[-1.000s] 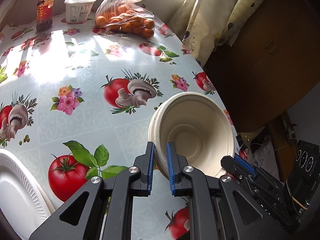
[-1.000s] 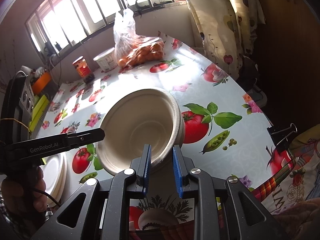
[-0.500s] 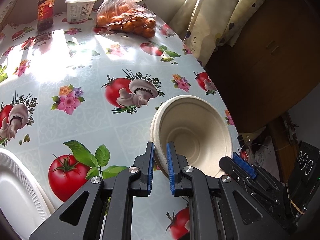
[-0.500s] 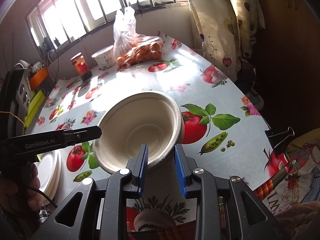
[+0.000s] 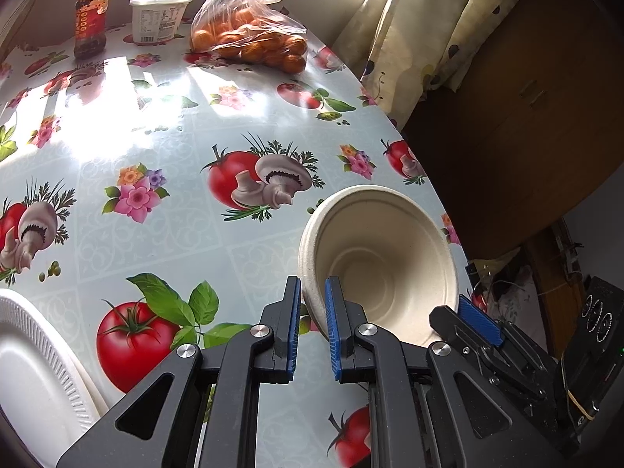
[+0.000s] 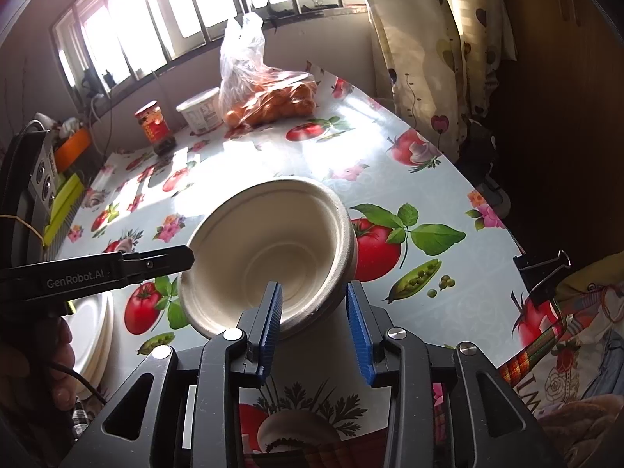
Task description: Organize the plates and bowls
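Note:
A beige paper bowl (image 5: 374, 261), the top of a small nested stack, is tilted above the tablecloth. My left gripper (image 5: 312, 325) is shut on its near rim; in the right wrist view its finger (image 6: 156, 261) reaches the bowl (image 6: 269, 249) from the left. My right gripper (image 6: 314, 327) is open, its jaws spread on either side of the bowl's near rim without pinching it. It shows in the left wrist view (image 5: 479, 321) at the bowl's right. A stack of white plates (image 5: 35, 374) lies at the table's left front edge, also in the right wrist view (image 6: 93, 335).
A bag of oranges (image 5: 249, 39), a white tub (image 5: 160, 17) and a red jar (image 5: 89, 19) stand at the table's far end. The table edge (image 5: 429, 179) runs close on the right, with curtains (image 5: 413, 31) and dark furniture beyond. A binder clip (image 6: 542, 269) grips the cloth edge.
My right gripper has opened wider and let go of the bowl's rim. The bowl has tipped a little more upright in the left gripper's hold.

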`<action>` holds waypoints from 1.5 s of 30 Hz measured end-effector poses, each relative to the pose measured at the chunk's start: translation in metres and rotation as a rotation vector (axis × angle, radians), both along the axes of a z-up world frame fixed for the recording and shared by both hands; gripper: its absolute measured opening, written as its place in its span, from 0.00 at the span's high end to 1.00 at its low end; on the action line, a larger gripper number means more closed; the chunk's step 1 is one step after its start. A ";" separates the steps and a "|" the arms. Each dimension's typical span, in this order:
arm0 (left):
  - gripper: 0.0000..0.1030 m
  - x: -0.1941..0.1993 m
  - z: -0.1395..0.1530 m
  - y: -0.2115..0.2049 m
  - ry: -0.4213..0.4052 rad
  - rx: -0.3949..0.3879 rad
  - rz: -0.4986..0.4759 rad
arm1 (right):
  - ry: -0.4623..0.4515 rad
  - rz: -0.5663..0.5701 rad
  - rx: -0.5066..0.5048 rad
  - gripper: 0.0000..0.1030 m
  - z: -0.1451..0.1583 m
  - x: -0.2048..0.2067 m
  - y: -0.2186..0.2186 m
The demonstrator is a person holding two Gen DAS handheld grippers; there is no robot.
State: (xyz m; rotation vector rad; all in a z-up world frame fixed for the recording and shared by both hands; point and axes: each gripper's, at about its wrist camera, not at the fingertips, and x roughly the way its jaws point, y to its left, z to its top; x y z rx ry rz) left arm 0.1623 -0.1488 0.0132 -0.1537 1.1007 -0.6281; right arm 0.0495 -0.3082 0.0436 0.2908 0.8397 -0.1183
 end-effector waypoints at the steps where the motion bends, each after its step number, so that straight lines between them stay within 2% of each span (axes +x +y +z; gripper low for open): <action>1: 0.87 0.000 0.000 0.000 -0.001 0.001 -0.001 | 0.000 0.000 0.000 0.66 0.000 0.000 0.000; 14: 0.80 -0.005 0.001 -0.005 -0.065 0.048 -0.015 | -0.001 -0.005 -0.002 0.63 0.000 0.000 -0.001; 20: 0.80 -0.005 0.002 -0.006 -0.076 0.048 -0.020 | -0.013 -0.027 -0.003 0.63 0.002 0.000 -0.008; 29: 0.80 -0.011 0.005 -0.009 -0.152 0.086 -0.020 | -0.030 -0.067 0.000 0.63 0.003 -0.001 -0.019; 39: 0.79 -0.010 0.003 -0.010 -0.151 0.081 -0.029 | -0.031 -0.080 0.030 0.63 -0.003 0.000 -0.025; 45: 0.79 -0.011 0.005 -0.011 -0.165 0.064 -0.039 | -0.061 -0.058 0.065 0.63 0.001 0.001 -0.027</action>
